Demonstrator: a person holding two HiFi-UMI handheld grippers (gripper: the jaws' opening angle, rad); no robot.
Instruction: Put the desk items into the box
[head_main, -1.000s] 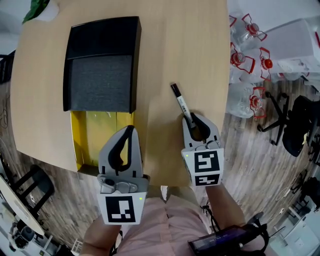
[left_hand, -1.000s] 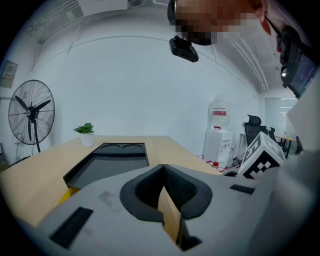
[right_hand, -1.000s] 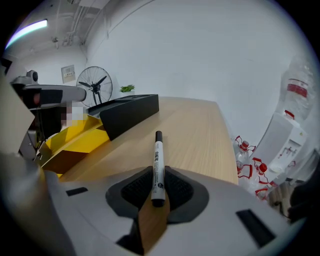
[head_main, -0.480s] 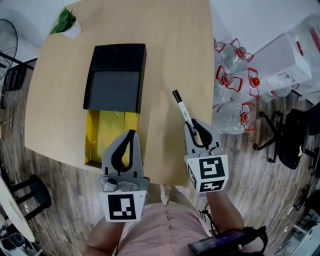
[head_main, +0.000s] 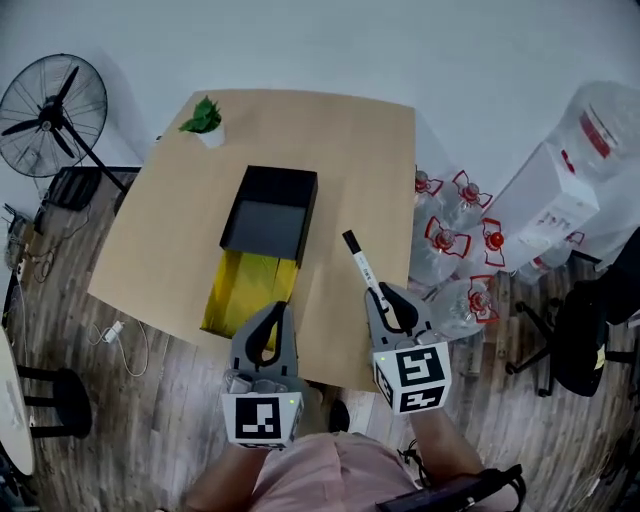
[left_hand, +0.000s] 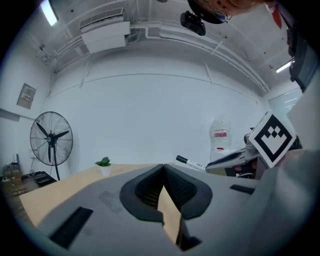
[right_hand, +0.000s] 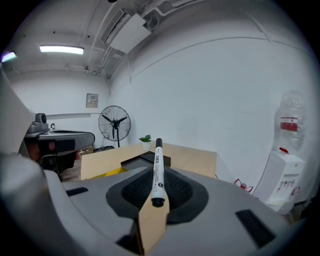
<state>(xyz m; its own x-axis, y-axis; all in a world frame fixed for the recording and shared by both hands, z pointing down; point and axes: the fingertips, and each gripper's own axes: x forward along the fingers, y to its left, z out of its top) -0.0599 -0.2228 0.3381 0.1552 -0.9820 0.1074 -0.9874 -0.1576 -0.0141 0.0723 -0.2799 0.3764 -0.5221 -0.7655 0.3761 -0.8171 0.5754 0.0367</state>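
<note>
head view, box (head_main: 243, 292): on table (head_main: 350, 150), black lid over far half, yellow inside open at near half.
head view, marker (head_main: 358, 262): held by right gripper (head_main: 383, 297), just right of box, above table.
head view, left gripper (head_main: 284, 308): at box's near end.
left gripper view, tongs: pressed together, nothing btwn them.
right gripper view, tongs: narrow, clamped on marker's rear end; box beyond its tip.
handling: light, stiff, smooth barrel, prob. slippery. mid-barrel hold would be safer; held at the end it may swivel.

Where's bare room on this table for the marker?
Bare wood: the wide strip between the black and yellow box and the light wooden table's right edge, beyond the held black-capped white marker, and the far strip right of the small potted plant. Crowded: the near edge.
</note>
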